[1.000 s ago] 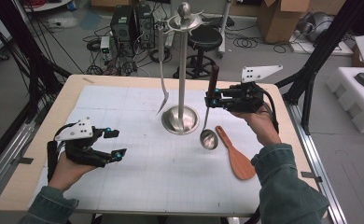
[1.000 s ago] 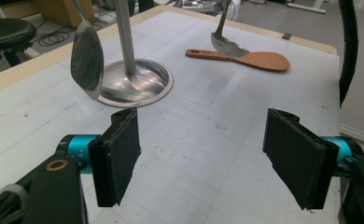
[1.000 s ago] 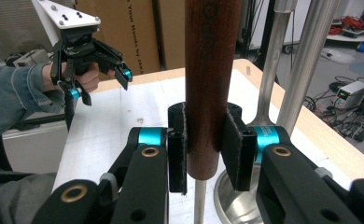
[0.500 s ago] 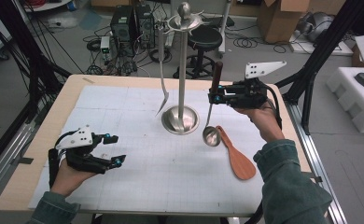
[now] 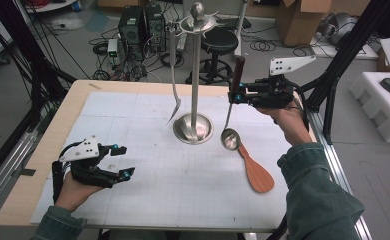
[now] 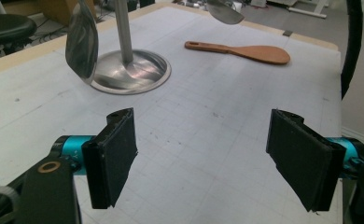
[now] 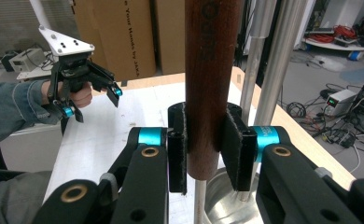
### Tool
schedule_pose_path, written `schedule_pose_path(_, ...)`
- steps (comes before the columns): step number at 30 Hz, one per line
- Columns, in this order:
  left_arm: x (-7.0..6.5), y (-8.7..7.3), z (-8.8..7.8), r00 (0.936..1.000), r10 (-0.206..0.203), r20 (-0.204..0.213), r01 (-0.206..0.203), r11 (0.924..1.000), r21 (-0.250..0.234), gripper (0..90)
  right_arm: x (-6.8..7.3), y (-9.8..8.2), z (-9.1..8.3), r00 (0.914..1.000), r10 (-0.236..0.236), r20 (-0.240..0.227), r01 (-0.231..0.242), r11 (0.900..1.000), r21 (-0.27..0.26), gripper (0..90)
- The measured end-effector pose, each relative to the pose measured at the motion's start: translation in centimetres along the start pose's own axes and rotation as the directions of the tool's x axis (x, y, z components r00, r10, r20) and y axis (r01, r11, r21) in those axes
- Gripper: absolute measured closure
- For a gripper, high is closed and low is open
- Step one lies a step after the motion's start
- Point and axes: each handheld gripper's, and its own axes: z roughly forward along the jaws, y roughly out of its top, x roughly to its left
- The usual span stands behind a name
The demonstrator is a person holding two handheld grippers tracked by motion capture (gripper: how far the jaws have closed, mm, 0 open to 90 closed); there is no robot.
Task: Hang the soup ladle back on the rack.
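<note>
Two black jaws of the right gripper [image 7: 203,154] clamp the dark wooden handle of a ladle [image 5: 230,137], held upright with its bowl just above the table [image 5: 43,165], beside the base of the metal stand [image 5: 194,129] and a wooden rice paddle [image 5: 254,170]. The left gripper [image 5: 119,161] rests low at the near left, jaws wide apart and empty. A slotted turner [image 5: 173,100] hangs from the stand.

A steel utensil stand [image 5: 194,127] rises upright from its round base near the middle of the worktop [image 5: 28,192]. A metal spatula [image 5: 173,95] hangs from the stand's top, just left of the pole. A wooden rice paddle [image 5: 254,172] lies flat to the right of the base. Behind the stand, a black stool [image 5: 221,40] and cardboard boxes [image 5: 298,20] sit on the floor.
</note>
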Motion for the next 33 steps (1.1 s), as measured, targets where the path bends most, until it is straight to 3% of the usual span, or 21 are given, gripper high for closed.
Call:
schedule_pose_path(18, 0.0, -0.2, 0.0, 0.9998, -0.007, 0.016, 0.007, 0.9999, -0.013, 24.7, -2.2, 2.6, -0.2, 0.9999, 0.006, 0.016, -0.006, 1.000, 0.004, 74.1)
schedule_pose_path(33, 0.2, -0.3, -0.1, 0.9996, -0.014, 0.023, 0.015, 0.9996, -0.023, 24.7, -4.2, 4.8, 0.9, 0.9996, 0.019, 0.018, -0.020, 1.000, 0.022, 74.1)
